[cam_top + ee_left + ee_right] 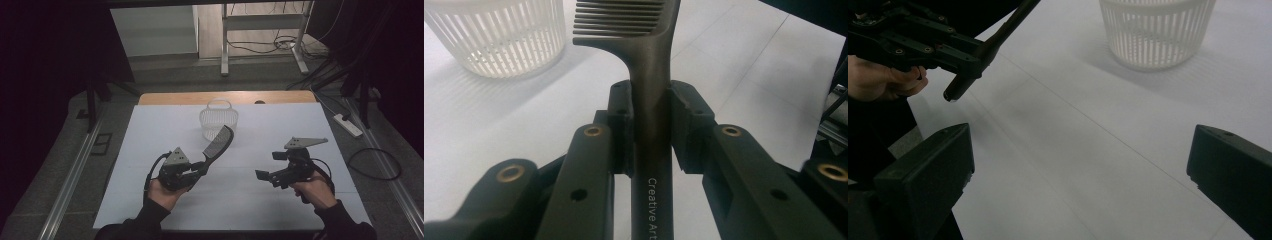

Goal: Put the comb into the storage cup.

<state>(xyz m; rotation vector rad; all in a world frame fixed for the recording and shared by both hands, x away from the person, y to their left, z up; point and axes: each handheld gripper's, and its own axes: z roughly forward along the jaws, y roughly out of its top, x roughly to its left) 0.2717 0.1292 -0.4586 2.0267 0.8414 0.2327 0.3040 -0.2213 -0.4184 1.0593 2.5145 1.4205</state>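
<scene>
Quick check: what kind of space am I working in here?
Probably a lab or recording bay, not a home: a white table ringed by black curtains, loose cables and a power strip on the floor, floor rails alongside.

Comb (651,65): dark hard plastic, smooth, slight satin sheen along the handle, pale printed lettering on it. Basket (218,120): white slatted plastic, thin ribs, looks semi-matt, a bit translucent. Left gripper (650,120): black matt plastic bodies, faintly grainy, with brass-coloured metal bushings in the link holes. Right gripper (1080,175): same black matt plastic, pads flat and dull. Grey three-cornered plates on top of both look like matt metal or plastic, cannot tell which. Table (280,125): covered with white matt sheet, smooth, paper-like or board, thin seams visible; bare wood edge at the far side. Sleeves: dark cloth. Floor: grey, rough, carpet-like.
</scene>
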